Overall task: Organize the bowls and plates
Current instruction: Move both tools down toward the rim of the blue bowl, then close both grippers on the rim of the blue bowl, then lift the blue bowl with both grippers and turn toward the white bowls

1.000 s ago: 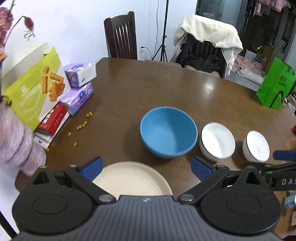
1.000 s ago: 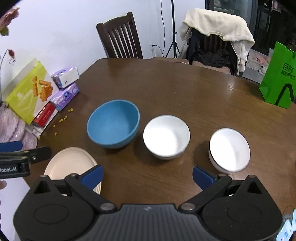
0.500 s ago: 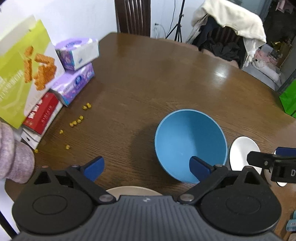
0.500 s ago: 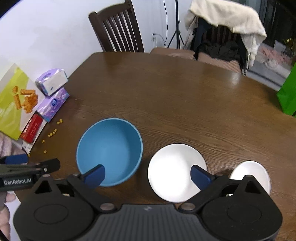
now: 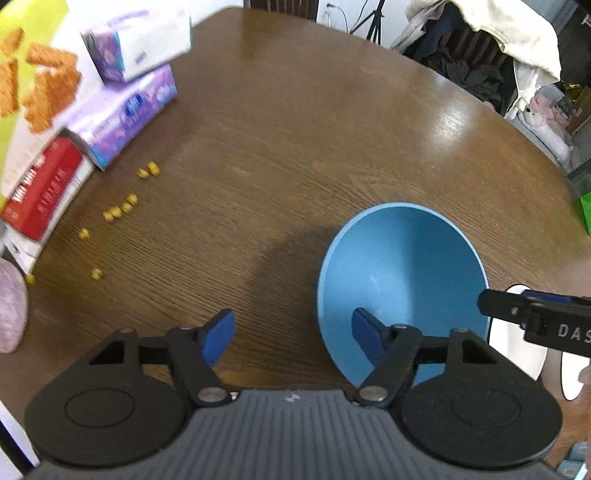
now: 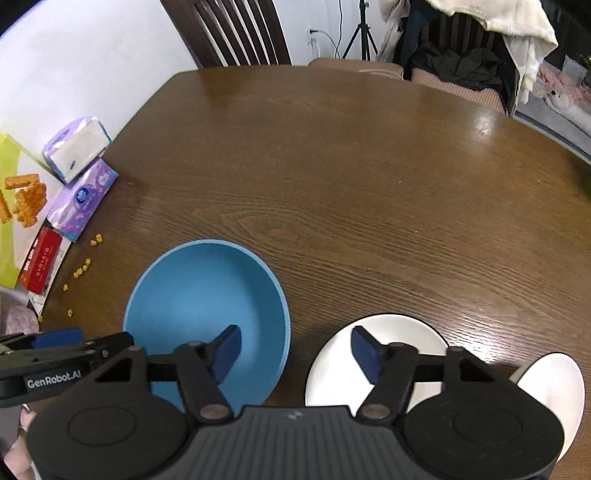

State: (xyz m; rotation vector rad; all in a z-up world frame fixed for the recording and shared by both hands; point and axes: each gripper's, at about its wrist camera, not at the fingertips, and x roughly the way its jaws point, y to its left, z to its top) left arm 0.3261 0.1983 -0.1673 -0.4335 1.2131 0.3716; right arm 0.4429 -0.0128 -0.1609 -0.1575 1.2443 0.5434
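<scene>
Both grippers have dropped onto the blue bowl: left gripper and right gripper straddle opposite rims, jaws closing, nothing clamped; a two-handed lift looks likely.

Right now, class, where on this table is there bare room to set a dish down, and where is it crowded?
Free: the broad wood beyond the blue bowl, up to the chair. Crowded: the near edge, with blue bowl and white bowls side by side; the left edge, with tissue packs, boxes and yellow crumbs.

Black gripper, blue pads, perhaps "GenRobot.AI" lettering
</scene>
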